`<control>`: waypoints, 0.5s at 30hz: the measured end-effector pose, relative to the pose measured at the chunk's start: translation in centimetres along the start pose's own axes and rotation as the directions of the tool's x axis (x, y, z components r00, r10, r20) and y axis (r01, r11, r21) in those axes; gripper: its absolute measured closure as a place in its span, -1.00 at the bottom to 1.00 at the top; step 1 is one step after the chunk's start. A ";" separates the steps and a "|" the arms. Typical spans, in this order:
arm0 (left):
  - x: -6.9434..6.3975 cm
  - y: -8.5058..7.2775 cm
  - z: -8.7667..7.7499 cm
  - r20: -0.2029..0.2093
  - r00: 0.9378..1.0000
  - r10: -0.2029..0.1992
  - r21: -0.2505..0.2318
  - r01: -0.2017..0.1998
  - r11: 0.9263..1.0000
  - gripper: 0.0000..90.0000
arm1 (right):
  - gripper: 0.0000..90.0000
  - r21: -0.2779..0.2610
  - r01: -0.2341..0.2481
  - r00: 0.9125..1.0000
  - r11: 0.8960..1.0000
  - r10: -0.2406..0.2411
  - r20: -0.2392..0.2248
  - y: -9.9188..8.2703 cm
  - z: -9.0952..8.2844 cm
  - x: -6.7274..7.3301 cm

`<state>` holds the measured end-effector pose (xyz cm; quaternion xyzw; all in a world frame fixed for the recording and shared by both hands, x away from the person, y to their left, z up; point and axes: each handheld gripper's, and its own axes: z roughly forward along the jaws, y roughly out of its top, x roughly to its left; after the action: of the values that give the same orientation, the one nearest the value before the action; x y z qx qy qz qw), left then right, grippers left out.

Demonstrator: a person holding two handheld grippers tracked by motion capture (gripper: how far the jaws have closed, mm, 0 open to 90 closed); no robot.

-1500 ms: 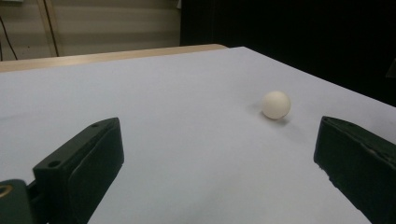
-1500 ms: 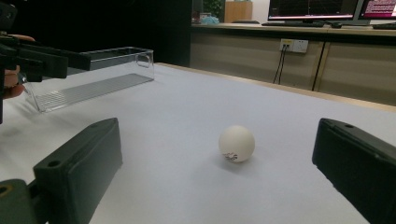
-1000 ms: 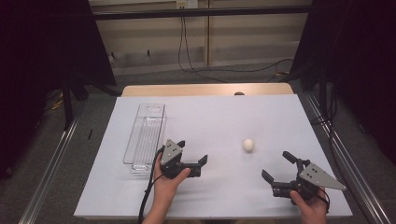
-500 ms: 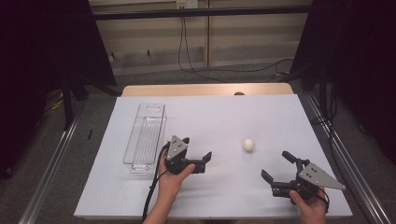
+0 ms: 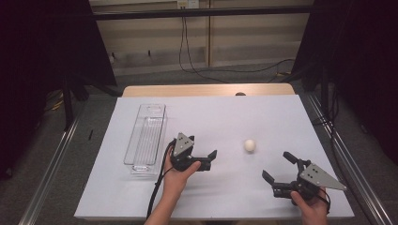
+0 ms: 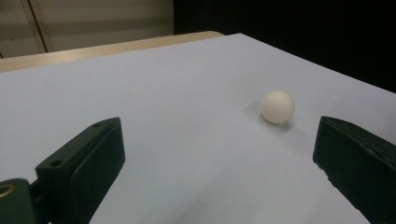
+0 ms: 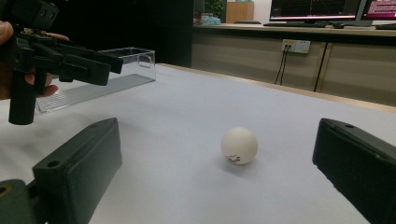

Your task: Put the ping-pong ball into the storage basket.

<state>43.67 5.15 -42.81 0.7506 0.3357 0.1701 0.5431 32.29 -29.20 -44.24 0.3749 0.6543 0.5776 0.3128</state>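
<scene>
In the high view the right gripper sat at the lower right of the frame, its jaws spread wide and holding nothing. Left of centre, the left gripper was likewise spread and empty, pointing right. The white ball lay on the white table between and just above them. A clear plastic tray stood farther left.

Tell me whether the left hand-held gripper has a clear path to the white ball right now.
Probably yes. The left hand-held gripper has its jaws wide open and points at the white ball, with bare white table between them. The clear tray lies off to its other side.
</scene>
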 end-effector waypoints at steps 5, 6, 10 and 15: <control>0.1 -0.1 0.4 0.002 1.000 -0.005 0.004 0.005 1.000 -0.95 | -0.98 0.001 0.000 1.000 1.000 0.000 0.002 0.0 0.0 0.0; 0.0 -0.2 0.6 0.001 1.000 -0.007 0.008 0.007 1.000 -0.94 | -0.98 0.002 -0.002 1.000 1.000 0.002 0.001 0.0 0.0 0.0; -0.2 -0.3 1.0 0.008 1.000 -0.008 0.018 0.007 1.000 -0.94 | -0.98 -0.004 -0.009 1.000 1.000 0.009 0.006 0.0 0.0 0.1; -0.4 0.0 1.3 0.014 1.000 0.001 0.030 -0.001 1.000 -0.94 | -0.98 0.002 0.002 1.000 1.000 -0.002 -0.003 0.0 0.0 0.0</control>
<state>44.19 3.90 -43.21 0.7600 0.3338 0.1600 0.5341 32.30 -29.17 -44.23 0.3737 0.6558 0.5771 0.3118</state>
